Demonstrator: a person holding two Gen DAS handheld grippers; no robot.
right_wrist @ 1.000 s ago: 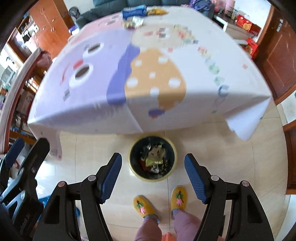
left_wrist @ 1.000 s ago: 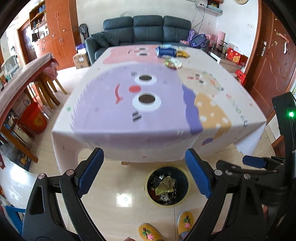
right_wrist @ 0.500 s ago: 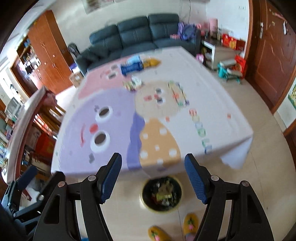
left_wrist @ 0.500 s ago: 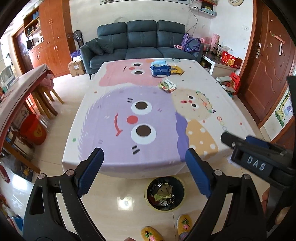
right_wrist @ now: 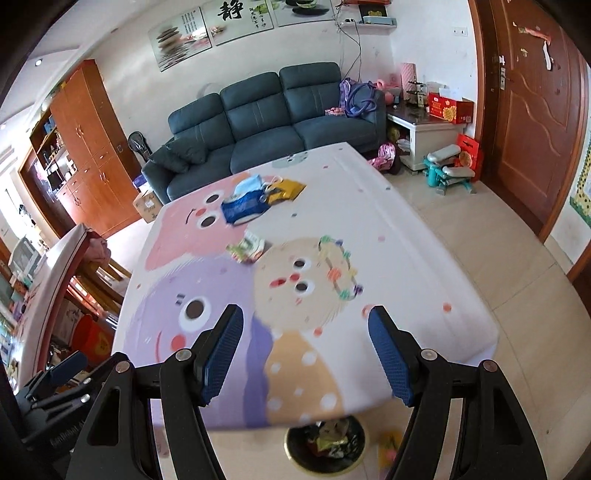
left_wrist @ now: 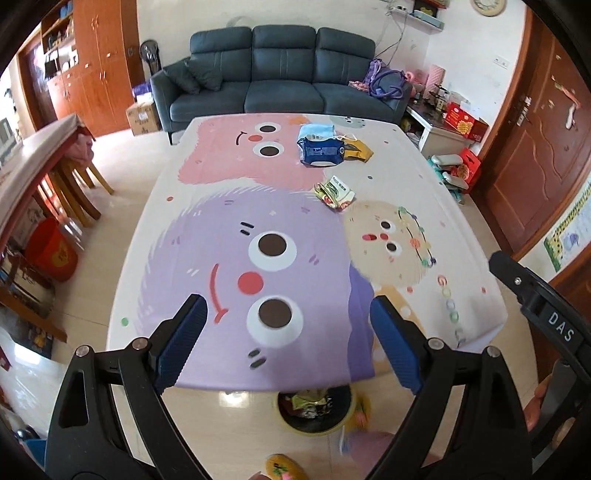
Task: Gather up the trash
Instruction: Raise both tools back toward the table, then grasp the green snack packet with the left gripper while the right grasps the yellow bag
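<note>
Both views have lifted since the earlier frames: the bin (left_wrist: 314, 410) now sits at the bottom of each, partly cut off by the worktop's near edge, and the far room shows in full. Left tool (left_wrist: 286, 341) is spread wide and holds nothing; right tool (right_wrist: 306, 354) likewise, jaws well apart and empty.

The bin stands on the floor just beyond the near edge and holds crumpled wrappers; the count cannot be told. The near half of the worktop (left_wrist: 207, 206) carries only its printed cloth.

Past the middle lies a small crumpled snack wrapper (left_wrist: 335, 192). Toward the far edge a blue packet (left_wrist: 320, 151) lies touching a yellow wrapper (left_wrist: 356, 149), with a pale blue face mask (left_wrist: 317, 131) just behind the packet.

The left view alone shows the right tool's body at its right border and a yellow slipper (left_wrist: 282, 472) near the bin. The right view alone shows the wall pictures (right_wrist: 218, 22) above the sofa (right_wrist: 266, 110), and is blurred.

Open floor runs along the worktop's right edge; chairs (left_wrist: 79, 184) stand close by its left edge.
</note>
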